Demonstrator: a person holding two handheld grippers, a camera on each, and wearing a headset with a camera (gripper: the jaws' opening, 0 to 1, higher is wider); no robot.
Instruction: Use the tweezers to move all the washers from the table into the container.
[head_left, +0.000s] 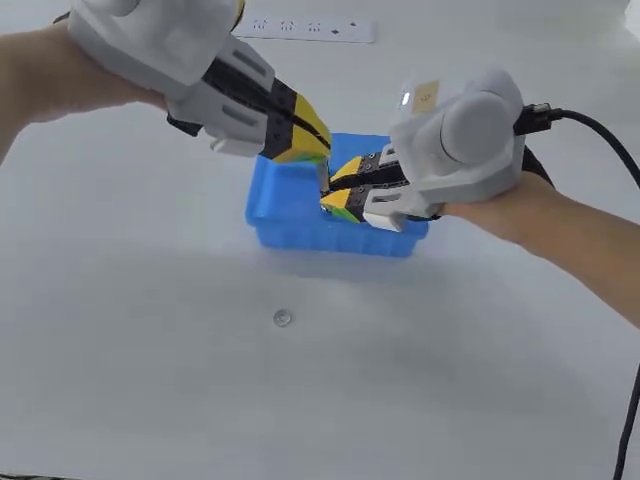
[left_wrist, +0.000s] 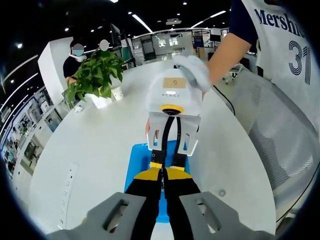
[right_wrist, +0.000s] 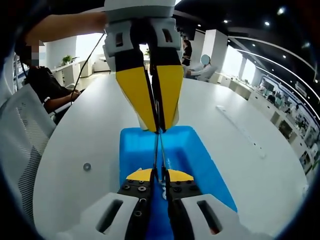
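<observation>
Over the container, the right gripper and left gripper meet tip to tip, both pinching the tweezers. One washer is left on the table, well apart from the container's near wall, with bare room all round. The container's contents are hidden.

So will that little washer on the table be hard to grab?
Probably fiddly: the washer looks tiny and lies flat on the smooth table, so it may slide when nudged. It looks like shiny metal, so the thin tweezers might slip off. Likely light, too.
</observation>
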